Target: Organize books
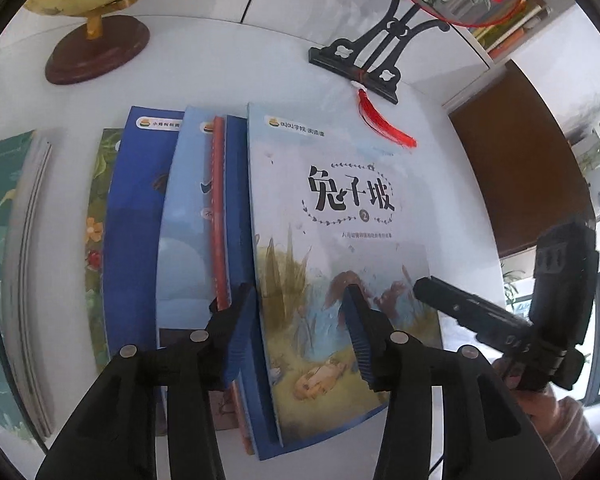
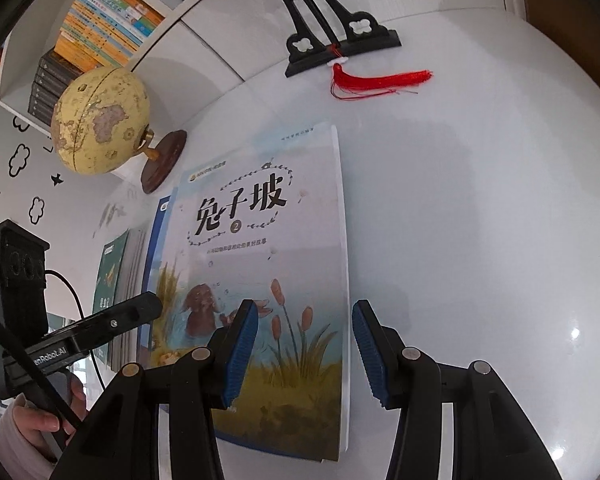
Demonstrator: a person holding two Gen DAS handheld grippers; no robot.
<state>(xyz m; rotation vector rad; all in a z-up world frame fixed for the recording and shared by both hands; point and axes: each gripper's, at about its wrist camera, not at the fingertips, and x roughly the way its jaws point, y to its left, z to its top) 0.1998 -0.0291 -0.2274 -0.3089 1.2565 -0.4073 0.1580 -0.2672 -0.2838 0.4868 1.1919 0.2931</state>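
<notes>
Looking down along both tools, we see a white table (image 2: pixel 480 200) with a row of thin picture books fanned out and overlapping. The top book (image 1: pixel 340 220), pale blue with a rabbit among reeds on its cover, lies flat on the right end of the pile; darker blue books (image 1: pixel 136 200) and a red-edged one (image 1: pixel 219 208) peek out from under its left side, and green floral books (image 1: pixel 4 240) lie further left.

Our left gripper (image 1: pixel 300 320) hangs over the left part of the top book's cover, jaws apart, one blue pad near the spine edge and the other over the cover art; nothing is pinched. Our right gripper (image 2: pixel 304 340) straddles the same book's right page edge, one pad over the cover, the other over bare table, also parted and holding nothing. Whether any pad touches the cover we cannot tell.

At the back stand a globe (image 2: pixel 100 120) and a black ornament stand (image 2: pixel 340 44) with a red tassel (image 2: pixel 380 80) lying just beyond the book.

Risks, as we judge them: the covers look glossy and the books thin, so pads pressing down could slide the top book, skewing the pile. Pushing it away from us could catch the tassel or nudge the stand. Closing on one edge may lift only the cover.
</notes>
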